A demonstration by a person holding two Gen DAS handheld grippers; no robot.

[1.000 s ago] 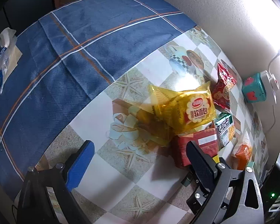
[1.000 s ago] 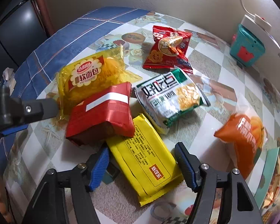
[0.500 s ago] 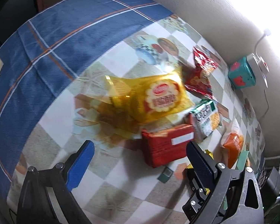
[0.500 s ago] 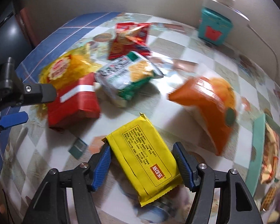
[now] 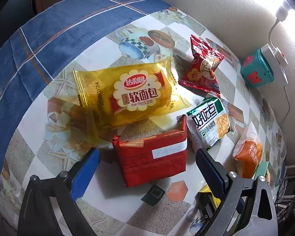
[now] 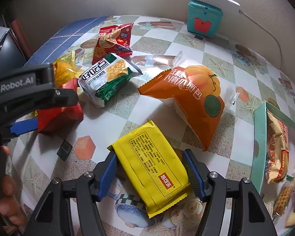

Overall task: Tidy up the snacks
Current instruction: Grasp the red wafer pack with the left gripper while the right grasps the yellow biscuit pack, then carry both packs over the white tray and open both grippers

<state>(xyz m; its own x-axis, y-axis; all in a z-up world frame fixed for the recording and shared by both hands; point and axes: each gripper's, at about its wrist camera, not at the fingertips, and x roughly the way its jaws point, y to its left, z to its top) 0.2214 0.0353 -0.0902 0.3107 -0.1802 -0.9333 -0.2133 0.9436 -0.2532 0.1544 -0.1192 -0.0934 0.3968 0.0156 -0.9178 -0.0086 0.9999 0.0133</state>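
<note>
My right gripper (image 6: 150,160) is shut on a flat yellow snack pack (image 6: 151,167) and holds it above the table. My left gripper (image 5: 147,157) is open, its fingers either side of a red snack pack (image 5: 151,157) that lies on the table. Beyond it lie a yellow soft-bread bag (image 5: 127,94), a red crisp bag (image 5: 203,68), a white-green cracker pack (image 5: 208,123) and an orange pumpkin-bread bag (image 6: 190,98). A teal box (image 6: 258,145) at the right holds several snacks.
A teal cube with a white power strip on it (image 6: 204,17) stands by the wall. A small dark square chip (image 5: 153,194) lies near the red pack. A blue plaid cloth (image 5: 49,29) covers the table's left part. The wall runs behind.
My right gripper has lifted the yellow pack and carried it right, toward the teal box. My left gripper has swung right and come down around the red pack.
</note>
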